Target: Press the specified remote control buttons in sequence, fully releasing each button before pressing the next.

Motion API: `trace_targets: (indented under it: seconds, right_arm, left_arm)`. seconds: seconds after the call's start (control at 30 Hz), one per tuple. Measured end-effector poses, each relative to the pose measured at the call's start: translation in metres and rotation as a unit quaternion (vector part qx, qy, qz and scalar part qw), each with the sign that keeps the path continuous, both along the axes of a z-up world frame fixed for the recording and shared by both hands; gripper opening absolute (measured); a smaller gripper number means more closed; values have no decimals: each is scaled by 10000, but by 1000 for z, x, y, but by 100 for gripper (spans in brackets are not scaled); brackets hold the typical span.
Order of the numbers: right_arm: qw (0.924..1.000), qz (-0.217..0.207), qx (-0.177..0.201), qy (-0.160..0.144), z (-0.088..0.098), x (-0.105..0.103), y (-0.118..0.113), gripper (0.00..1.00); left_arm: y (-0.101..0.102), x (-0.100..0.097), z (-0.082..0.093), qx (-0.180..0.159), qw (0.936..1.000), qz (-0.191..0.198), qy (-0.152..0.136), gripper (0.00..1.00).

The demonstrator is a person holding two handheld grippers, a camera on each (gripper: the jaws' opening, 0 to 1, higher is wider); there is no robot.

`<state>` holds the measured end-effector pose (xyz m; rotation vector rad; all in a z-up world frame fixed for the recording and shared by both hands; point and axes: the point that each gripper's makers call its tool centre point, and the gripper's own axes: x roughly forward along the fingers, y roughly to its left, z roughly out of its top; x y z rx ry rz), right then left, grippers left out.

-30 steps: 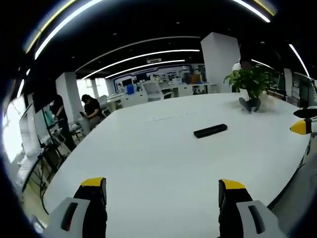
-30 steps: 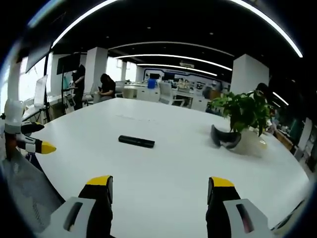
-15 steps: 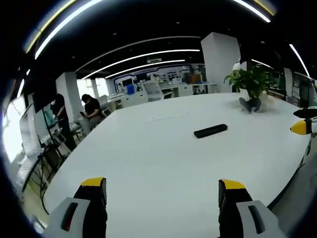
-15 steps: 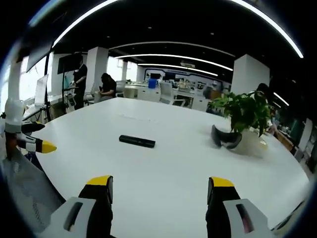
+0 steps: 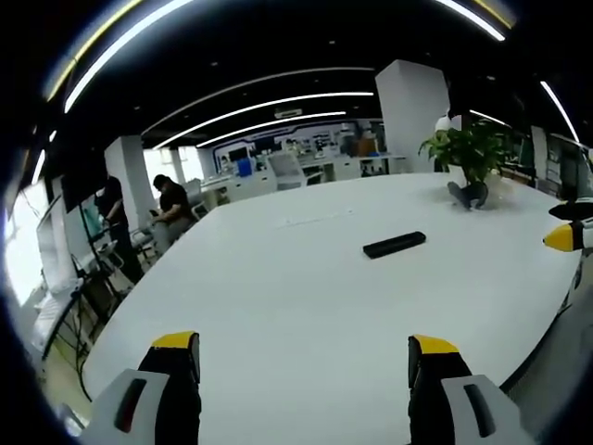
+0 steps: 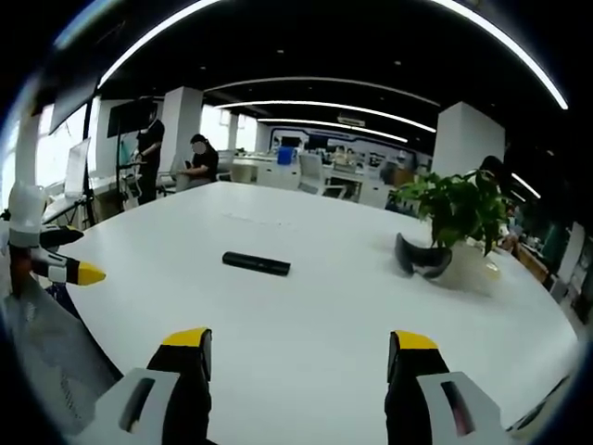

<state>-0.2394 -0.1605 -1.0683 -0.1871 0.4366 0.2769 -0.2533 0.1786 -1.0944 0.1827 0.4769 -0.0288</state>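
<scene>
A slim black remote control [image 5: 394, 245] lies flat on the white table [image 5: 296, 297], well ahead of my left gripper [image 5: 301, 357], which is open with nothing between its yellow-tipped jaws. In the right gripper view the same remote control [image 6: 256, 264] lies ahead and left of my right gripper [image 6: 299, 352], also open and empty. The right gripper's yellow tip [image 5: 559, 237] pokes in at the right edge of the left gripper view. The left gripper's yellow tip [image 6: 86, 273] shows at the left edge of the right gripper view.
A potted plant [image 6: 454, 211] and a dark curved object [image 6: 417, 259] stand at the table's far right side. The same plant [image 5: 474, 153] sits far right in the left gripper view. People [image 5: 172, 206] stand at desks beyond the table's far left end.
</scene>
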Motion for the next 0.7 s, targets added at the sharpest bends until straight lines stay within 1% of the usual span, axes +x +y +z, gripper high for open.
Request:
trace_targets:
  seconds: [0.2,0.4,0.7]
  right_arm:
    - [10000,24,-29,28,-1,0,1,76]
    - [10000,22,-48,67,-3,0,1,76]
    - [10000,16,-46,56,-2,0,0,76]
  left_arm:
    - [0,1,1,41,10000,-4,-10,97]
    - [0,1,1,10,10000,18,-5,97]
    - [0,2,3,56,10000,4,-34,97]
